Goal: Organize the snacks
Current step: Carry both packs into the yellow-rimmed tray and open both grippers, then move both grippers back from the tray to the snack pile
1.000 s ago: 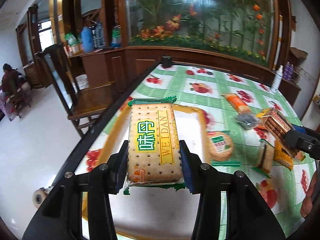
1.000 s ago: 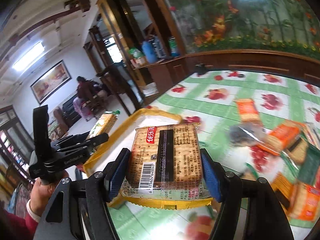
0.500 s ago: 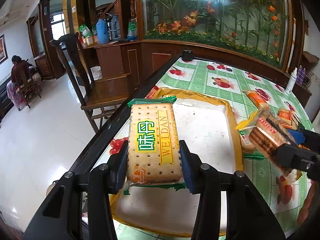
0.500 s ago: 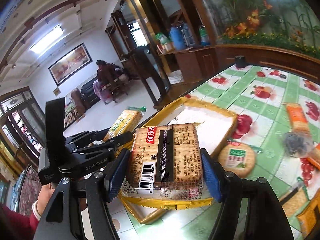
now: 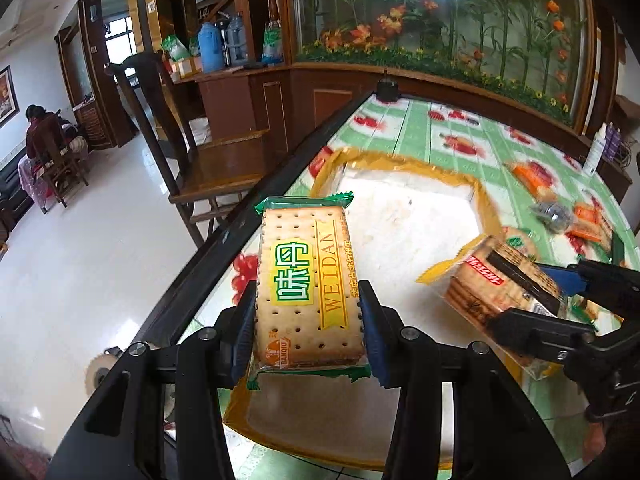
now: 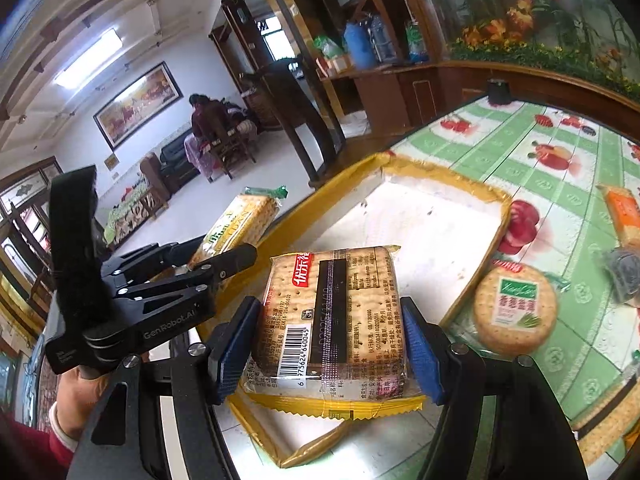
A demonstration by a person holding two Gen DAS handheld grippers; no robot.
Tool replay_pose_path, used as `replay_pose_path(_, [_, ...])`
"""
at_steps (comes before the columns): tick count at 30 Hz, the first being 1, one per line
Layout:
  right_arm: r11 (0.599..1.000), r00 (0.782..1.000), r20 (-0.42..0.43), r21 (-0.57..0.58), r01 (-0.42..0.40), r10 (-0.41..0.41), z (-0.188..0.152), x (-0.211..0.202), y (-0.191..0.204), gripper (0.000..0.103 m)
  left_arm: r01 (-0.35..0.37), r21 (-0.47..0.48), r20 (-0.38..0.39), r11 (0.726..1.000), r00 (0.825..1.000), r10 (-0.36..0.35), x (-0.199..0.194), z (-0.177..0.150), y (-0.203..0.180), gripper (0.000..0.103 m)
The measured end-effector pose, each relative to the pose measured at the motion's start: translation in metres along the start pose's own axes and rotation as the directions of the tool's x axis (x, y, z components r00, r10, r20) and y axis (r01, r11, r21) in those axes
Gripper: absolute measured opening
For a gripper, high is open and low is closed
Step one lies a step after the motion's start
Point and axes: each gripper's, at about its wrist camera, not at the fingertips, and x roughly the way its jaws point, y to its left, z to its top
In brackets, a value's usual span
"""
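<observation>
Over the tray's (image 5: 486,216) left edge, your left gripper (image 5: 308,332) was clamped on the green pack (image 5: 306,284), held flat above the table rim. To its right, your right gripper (image 6: 332,344) gripped the yellow pack (image 6: 336,316) over the tray's near corner. You did best to lower each flat onto the white floor, side by side, before letting go. Beyond lay the round pack (image 6: 514,312) on the table.

White tiled floor (image 5: 92,248), dark wooden chair (image 5: 192,152), framed painting (image 6: 138,102).
</observation>
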Motion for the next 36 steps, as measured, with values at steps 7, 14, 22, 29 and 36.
replay_pose_path(7, [0.998,0.997,-0.074,-0.058,0.034,-0.039,-0.004,0.038,0.013,0.07,-0.008,0.041,-0.064,0.999,0.998,0.01,0.017,-0.008,-0.004,0.045])
replay_pose_path(14, [0.995,0.991,-0.11,-0.071,0.067,-0.075,-0.009,0.052,0.01,0.07,0.047,0.02,-0.106,0.999,0.993,-0.044,0.024,-0.013,0.0,0.058])
replay_pose_path(22, [0.996,0.995,-0.067,-0.054,0.075,-0.078,-0.006,0.035,0.003,0.071,0.008,0.049,-0.071,0.999,0.997,-0.005,0.012,-0.009,-0.007,0.082])
replay_pose_path(29, [0.994,0.994,0.02,0.004,0.109,-0.109,-0.01,-0.015,-0.025,0.071,0.027,0.024,-0.015,0.999,1.0,-0.027,-0.005,0.001,-0.008,0.082])
replay_pose_path(36, [0.968,0.974,0.081,0.156,0.197,-0.211,-0.036,-0.077,-0.082,0.074,0.112,0.058,-0.004,0.992,0.994,-0.112,-0.015,0.01,-0.043,0.082])
